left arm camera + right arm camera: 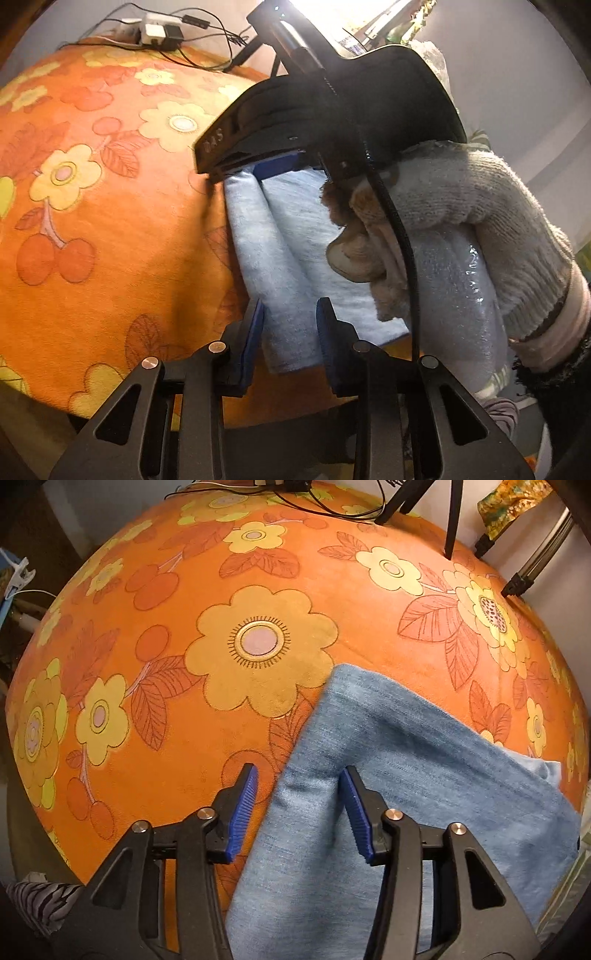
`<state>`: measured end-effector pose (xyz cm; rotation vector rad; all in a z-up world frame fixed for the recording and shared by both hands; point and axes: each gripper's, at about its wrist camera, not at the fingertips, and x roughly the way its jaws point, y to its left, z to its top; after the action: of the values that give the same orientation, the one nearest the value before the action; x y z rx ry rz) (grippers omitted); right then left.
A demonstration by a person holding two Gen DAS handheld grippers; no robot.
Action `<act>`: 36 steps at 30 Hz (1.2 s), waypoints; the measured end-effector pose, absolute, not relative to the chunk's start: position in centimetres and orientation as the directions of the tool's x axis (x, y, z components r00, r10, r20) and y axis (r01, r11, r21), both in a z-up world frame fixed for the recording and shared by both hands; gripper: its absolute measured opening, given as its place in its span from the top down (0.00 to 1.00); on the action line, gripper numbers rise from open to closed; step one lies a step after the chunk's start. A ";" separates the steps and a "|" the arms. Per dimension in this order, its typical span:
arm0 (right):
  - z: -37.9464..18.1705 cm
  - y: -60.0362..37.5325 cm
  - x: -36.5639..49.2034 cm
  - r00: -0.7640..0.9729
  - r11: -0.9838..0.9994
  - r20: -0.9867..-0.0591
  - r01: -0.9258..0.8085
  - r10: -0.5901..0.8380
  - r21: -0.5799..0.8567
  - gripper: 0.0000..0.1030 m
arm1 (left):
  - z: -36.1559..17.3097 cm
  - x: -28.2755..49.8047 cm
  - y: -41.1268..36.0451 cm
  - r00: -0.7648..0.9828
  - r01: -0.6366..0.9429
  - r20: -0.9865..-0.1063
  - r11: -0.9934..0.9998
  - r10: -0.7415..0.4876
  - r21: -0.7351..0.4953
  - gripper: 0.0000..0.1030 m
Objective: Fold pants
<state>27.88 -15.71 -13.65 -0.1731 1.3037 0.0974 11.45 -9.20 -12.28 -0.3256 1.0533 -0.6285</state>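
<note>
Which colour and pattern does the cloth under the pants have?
The cloth is orange with yellow flowers and red cherries, clearest in the right wrist view.

- I see the pants [406, 775], light blue denim with a faded, soft-looking weave.
- They lie folded in layers on the orange flowered cloth [184, 738], near its edge.
- From my right wrist view, one corner of the fold points toward a big yellow flower, with a crease running back from it.
- From my left wrist view, the pants [288, 266] show two long parallel rolls of fabric side by side.
</note>
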 end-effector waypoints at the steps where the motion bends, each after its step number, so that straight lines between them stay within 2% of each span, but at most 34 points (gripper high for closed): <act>1: -13.6 -15.7 27.9 0.265 0.983 -0.964 -0.167 -0.034 -0.081 0.64 | -12.2 11.1 -9.2 0.346 0.323 -0.709 0.788 -0.614 -0.524 0.71; 5: -13.5 -15.6 28.0 0.271 0.981 -0.962 -0.174 -0.040 -0.090 0.77 | -12.5 11.3 -9.7 0.362 0.299 -0.727 0.811 -0.583 -0.502 0.69; 7: -13.3 -16.0 27.9 0.272 0.984 -0.962 -0.167 -0.013 -0.060 0.85 | -12.6 11.8 -9.9 0.373 0.283 -0.730 0.819 -0.573 -0.499 0.58; 9: -13.0 -16.7 28.0 0.279 0.988 -0.960 -0.153 0.022 -0.021 0.90 | -12.6 12.1 -9.9 0.391 0.269 -0.737 0.834 -0.551 -0.482 0.54; 13: -12.3 -17.8 27.8 0.302 0.988 -0.950 -0.147 0.085 0.042 0.94 | -13.2 12.8 -10.6 0.383 0.264 -0.753 0.844 -0.535 -0.466 0.54; 19: -10.3 -19.6 27.2 0.340 0.983 -0.927 -0.142 0.159 0.116 0.95 | -12.9 13.0 -12.2 0.362 0.309 -0.754 0.834 -0.547 -0.457 0.55; 20: -9.9 -20.0 27.0 0.347 0.982 -0.922 -0.138 0.172 0.131 0.95 | -12.9 12.9 -12.5 0.363 0.318 -0.753 0.833 -0.549 -0.453 0.57; 21: -9.6 -20.5 26.9 0.354 0.981 -0.917 -0.133 0.183 0.144 0.95 | -12.7 12.7 -12.9 0.373 0.328 -0.750 0.834 -0.546 -0.444 0.67; 23: -9.1 -21.3 26.6 0.367 0.978 -0.907 -0.124 0.205 0.170 0.95 | -12.1 12.0 -13.2 0.391 0.342 -0.745 0.837 -0.540 -0.427 0.79; 30: -6.7 -24.6 25.4 0.428 0.969 -0.869 -0.092 0.248 0.231 0.95 | -8.7 11.6 -14.3 0.490 0.421 -0.674 0.827 -0.553 -0.373 0.88; 36: -4.6 -29.4 23.6 0.486 0.950 -0.824 -0.046 0.291 0.308 0.95 | -6.3 10.7 -18.3 0.512 0.523 -0.618 0.787 -0.597 -0.326 0.89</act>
<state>23.57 -29.40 -4.57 0.2591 1.0467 0.2074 10.70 -18.33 -6.33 -0.1024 0.7824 -0.6749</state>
